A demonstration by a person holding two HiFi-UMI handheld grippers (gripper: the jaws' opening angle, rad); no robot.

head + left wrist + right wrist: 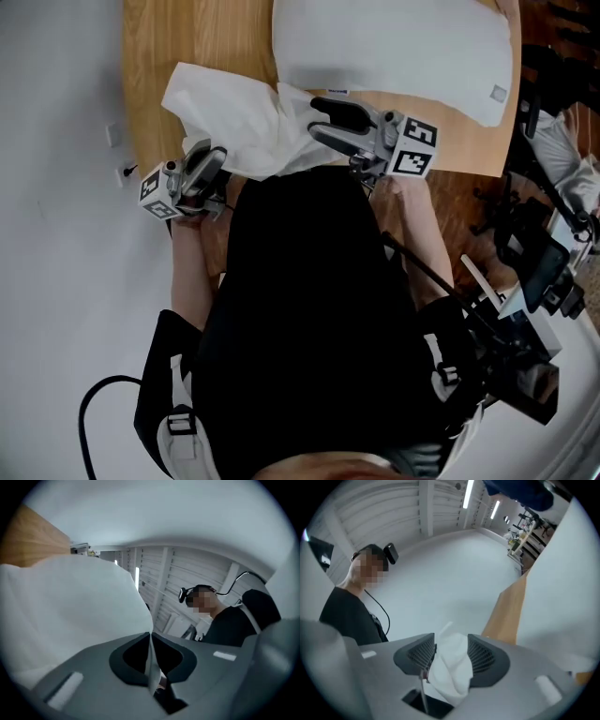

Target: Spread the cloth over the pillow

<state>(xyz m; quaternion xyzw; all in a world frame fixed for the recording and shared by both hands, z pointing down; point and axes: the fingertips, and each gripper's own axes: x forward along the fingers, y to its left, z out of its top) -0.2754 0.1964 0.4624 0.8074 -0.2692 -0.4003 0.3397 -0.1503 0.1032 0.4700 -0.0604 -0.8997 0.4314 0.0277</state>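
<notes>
Right now we are working the cloth (239, 117) from both ends while it is lying crumpled on the wooden table (150, 56). It is bunched against the near left corner of the pillow (394, 47) rather than lying over it. The pillow is lying flat, on the side of the cloth away from us.

With the left gripper (208, 159) we are pinching the end of the cloth that lies farthest from the pillow. In the left gripper view its fingers (129, 658) are pressing together. A thin fold of the cloth (70, 611) is running edge-on through the seam between them, and the rest is billowing up and out past the tips.

With the right gripper (317, 118) we are reaching in just beside the pillow's near edge, pointing across that edge toward the cloth. Its jaws are standing wide apart. In the right gripper view a soft wad of the cloth (450, 667) is sitting between the ribbed pads (483, 656). It is filling the gap and brushing both sides, but it is puffing out loosely rather than being squeezed, so we are not gripping it there. The wad is reaching from deep in the gap up to the tips, with a small peak sticking out above them.
</notes>
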